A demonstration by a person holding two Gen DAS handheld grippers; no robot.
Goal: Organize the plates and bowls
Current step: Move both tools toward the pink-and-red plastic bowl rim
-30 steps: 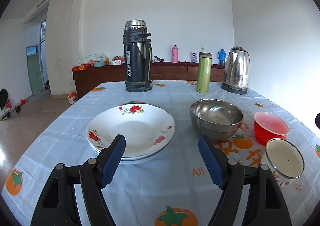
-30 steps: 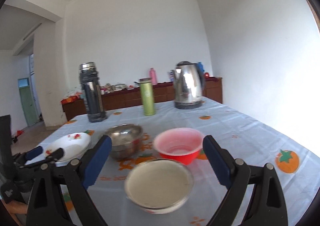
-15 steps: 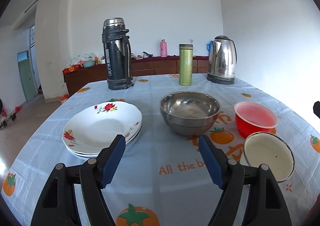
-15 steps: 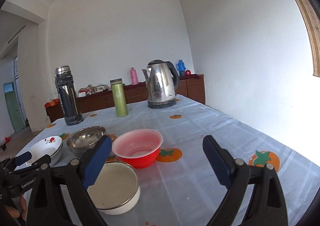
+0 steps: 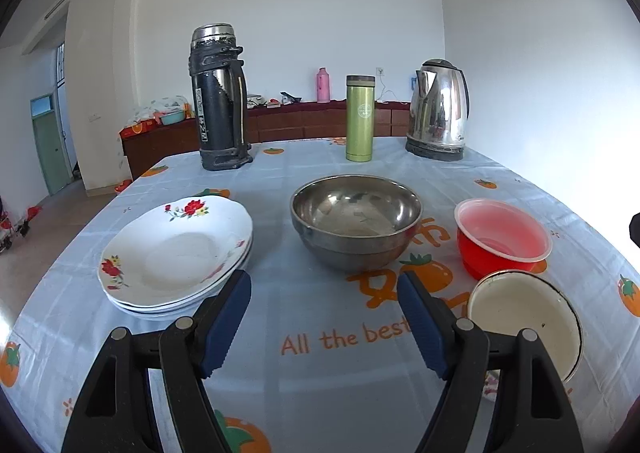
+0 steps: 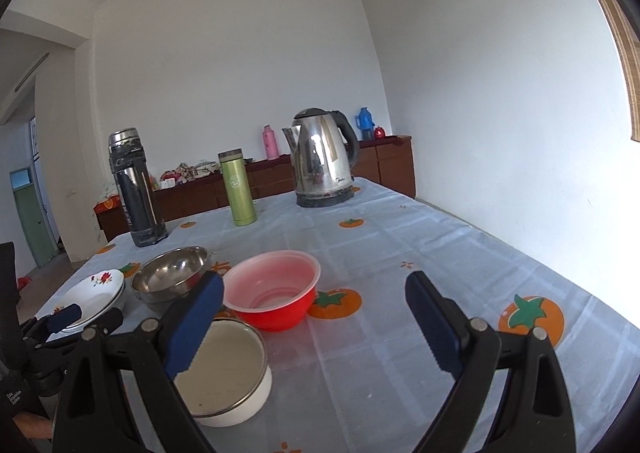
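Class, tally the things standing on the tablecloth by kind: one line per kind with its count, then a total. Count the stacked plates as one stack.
Bowls: 3 — steel bowl, red bowl, white enamel bowl
Plate stacks: 1 — floral plates
Flasks: 2 — black thermos, green flask
Kettles: 1 — steel kettle
Total: 7

Both grippers are the same build. The left gripper [image 5: 324, 323] has two black plastic arms, each a flat angular frame with a triangular cut-out near its base, and each arm carries a round silver rivet at the joint behind the finger and another further back. The fingers [image 5: 226, 327] are covered with dark blue rubber pads, ribbed along the inner edge like fine saw teeth. The right gripper [image 6: 314, 327] shows the same black frames, silver rivets and blue ribbed pads [image 6: 434, 327]. Small white lettering sits on the black body beside its left arm, too small to read.
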